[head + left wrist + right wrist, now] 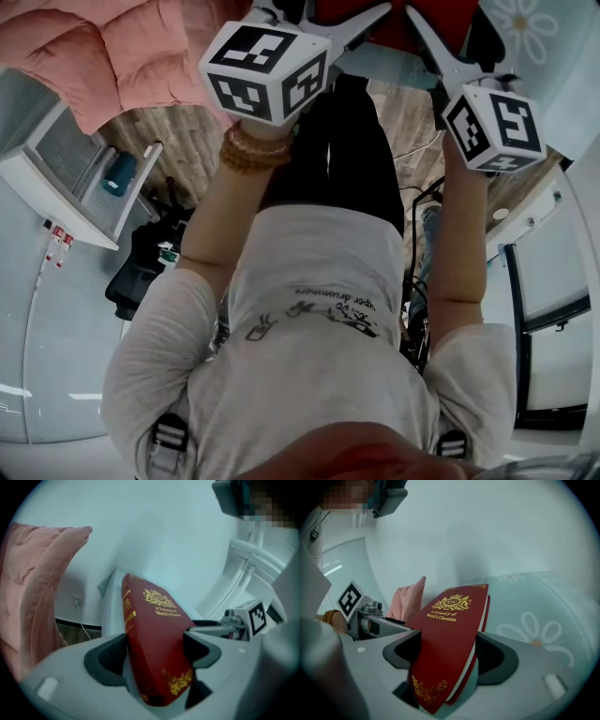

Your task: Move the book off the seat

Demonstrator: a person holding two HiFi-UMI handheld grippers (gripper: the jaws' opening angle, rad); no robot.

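A red hardback book [157, 639] with gold print is held between both grippers, tilted up off any surface. My left gripper [154, 651] is shut on its lower end, with a pad on each cover. My right gripper [450, 651] is shut on the same book [447, 639] from the other side, gold crest facing up. In the head view the two marker cubes [267, 70] [495, 127] sit side by side, and the book [445, 21] shows only as red at the top edge. The seat is not clearly identifiable.
A pink quilted cushion [33, 597] [408, 602] [112, 47] lies to the left. A pale surface with a flower pattern [534, 630] spreads to the right. There is a white wall with a socket [77, 602] behind, wood flooring [173, 131], and a white cabinet [66, 178] at left.
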